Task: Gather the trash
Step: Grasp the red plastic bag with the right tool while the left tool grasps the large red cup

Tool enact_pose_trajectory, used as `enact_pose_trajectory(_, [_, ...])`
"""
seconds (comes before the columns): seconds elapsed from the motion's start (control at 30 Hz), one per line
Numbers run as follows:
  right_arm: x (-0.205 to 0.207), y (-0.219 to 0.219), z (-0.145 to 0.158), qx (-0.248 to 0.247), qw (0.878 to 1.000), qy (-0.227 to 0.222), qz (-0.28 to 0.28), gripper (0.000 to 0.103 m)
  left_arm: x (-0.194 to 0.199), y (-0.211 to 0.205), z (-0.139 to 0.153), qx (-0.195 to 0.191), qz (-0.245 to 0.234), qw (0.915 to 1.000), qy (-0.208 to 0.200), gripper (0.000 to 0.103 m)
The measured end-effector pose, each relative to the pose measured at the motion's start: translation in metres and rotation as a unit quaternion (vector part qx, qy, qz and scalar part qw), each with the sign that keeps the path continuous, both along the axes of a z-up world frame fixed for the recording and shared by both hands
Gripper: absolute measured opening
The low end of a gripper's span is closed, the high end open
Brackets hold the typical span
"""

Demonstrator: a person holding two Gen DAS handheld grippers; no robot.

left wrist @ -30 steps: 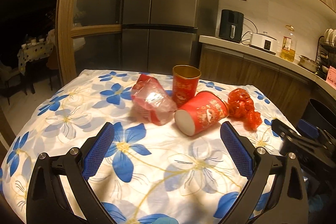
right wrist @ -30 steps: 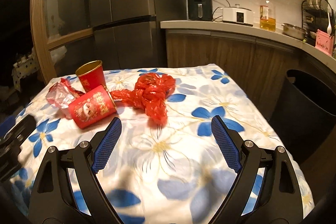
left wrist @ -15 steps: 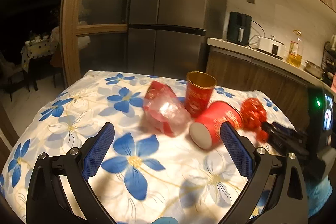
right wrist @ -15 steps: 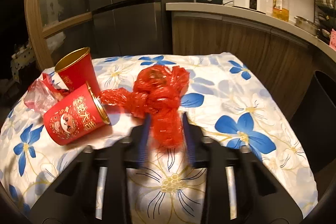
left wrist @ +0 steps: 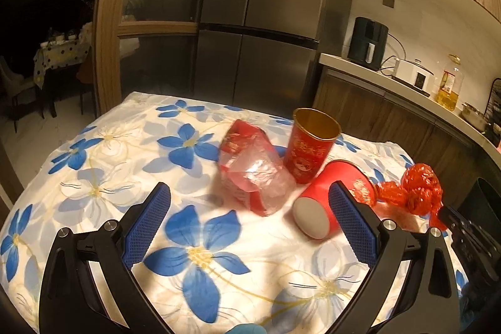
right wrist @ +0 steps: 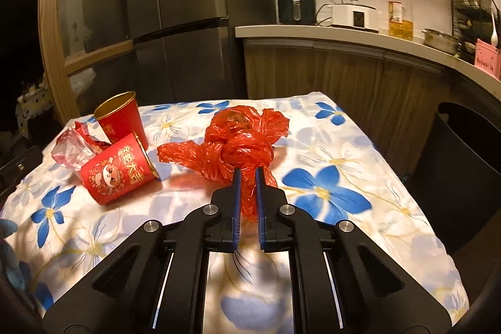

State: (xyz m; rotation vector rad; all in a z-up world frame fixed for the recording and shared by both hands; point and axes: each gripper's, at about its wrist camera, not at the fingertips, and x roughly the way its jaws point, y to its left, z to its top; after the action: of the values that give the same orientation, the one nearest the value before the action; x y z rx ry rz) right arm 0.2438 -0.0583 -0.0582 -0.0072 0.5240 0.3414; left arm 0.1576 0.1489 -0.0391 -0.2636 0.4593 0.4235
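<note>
My right gripper [right wrist: 247, 174] is shut on the near end of a knotted red plastic bag [right wrist: 244, 140], which also shows in the left wrist view [left wrist: 416, 193]. A red paper cup [right wrist: 117, 169] lies on its side beside it, base toward my left gripper [left wrist: 316, 216]. A second red cup [left wrist: 311, 143] stands upright behind it [right wrist: 120, 119]. A crumpled clear and red wrapper [left wrist: 253, 174] lies left of the cups. My left gripper [left wrist: 249, 221] is open and empty, a little short of the wrapper and the tipped cup.
All lies on a table with a white and blue flowered cloth [right wrist: 325, 196]. A dark bin [right wrist: 463, 174] stands to the table's right. A fridge [left wrist: 260, 21] and a counter with appliances [right wrist: 353, 14] are behind.
My right gripper moved forward to the red bag and shut on its near end. My left gripper swung left, so the trash now sits further right in its view.
</note>
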Motion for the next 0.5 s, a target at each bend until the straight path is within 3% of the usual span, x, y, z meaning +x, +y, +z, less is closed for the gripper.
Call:
enact_pose_trajectory(0.17, [-0.013,-0.014,-0.001,0.007,1.000,0.001,-0.005,0.008,0.015,-0.023,-0.004,0.001,-0.051,0.9987,0.005,0.096])
enact_pose_trajectory(0.37, [-0.019,-0.025,0.001,0.011,1.000,0.003,-0.007,0.008,0.043,-0.048,0.000,0.031,-0.124,0.9918,0.005,0.096])
enact_pose_trajectory(0.5, [-0.021,-0.029,0.004,0.016,1.000,0.000,-0.006,0.008,0.069,-0.049,-0.007,0.030,-0.148,0.9879,0.036,0.096])
